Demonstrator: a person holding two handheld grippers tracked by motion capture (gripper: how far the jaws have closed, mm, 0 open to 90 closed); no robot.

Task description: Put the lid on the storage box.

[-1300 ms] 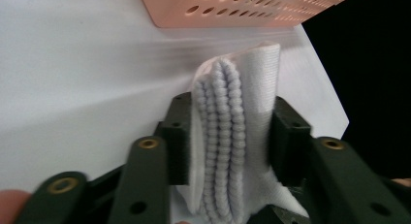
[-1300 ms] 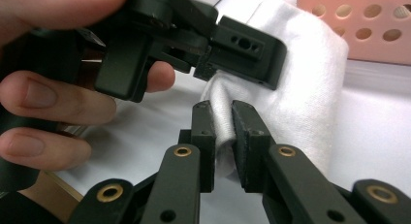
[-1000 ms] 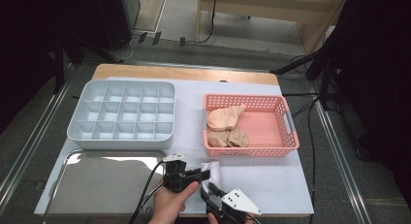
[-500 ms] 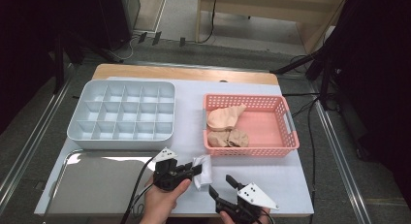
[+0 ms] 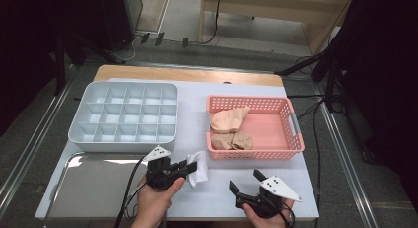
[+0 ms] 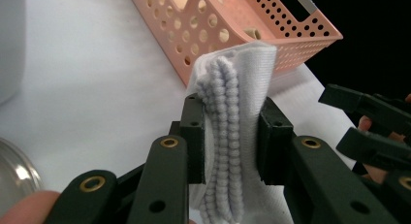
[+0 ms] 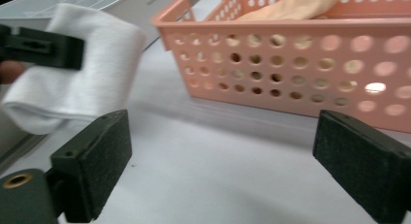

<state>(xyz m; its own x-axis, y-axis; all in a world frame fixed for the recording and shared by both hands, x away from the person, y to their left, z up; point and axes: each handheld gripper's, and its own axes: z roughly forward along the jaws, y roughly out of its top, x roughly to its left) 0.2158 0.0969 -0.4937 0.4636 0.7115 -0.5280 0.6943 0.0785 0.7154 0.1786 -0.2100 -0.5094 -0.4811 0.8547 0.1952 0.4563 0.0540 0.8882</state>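
Broadly, the work runs between the white table (image 5: 217, 198), the steel tray (image 5: 88, 188) at its near left corner, the grey compartment tray (image 5: 125, 117) behind that, and the pink basket (image 5: 276, 127) on the right with tan socks (image 5: 229, 120) bunched in its left half. The white sock (image 5: 198, 168), folded into a thick wad, sits clear of the table just in front of the basket's near left corner, clamped crosswise in the left gripper (image 5: 190, 165). The right gripper (image 5: 245, 182) hovers near the table's front edge, jaws spread wide and holding nothing, pointed toward the sock and the basket wall.

To do this step well, the left hand should probably keep its squeeze across the ribbed cuff (image 6: 225, 122) so the fold does not spring open, and carry the wad level to one compartment.

Which compartment is meant cannot be told. The sock's lower end is cut off below the left gripper view, and the right gripper view blurs the basket holes and the socks inside.
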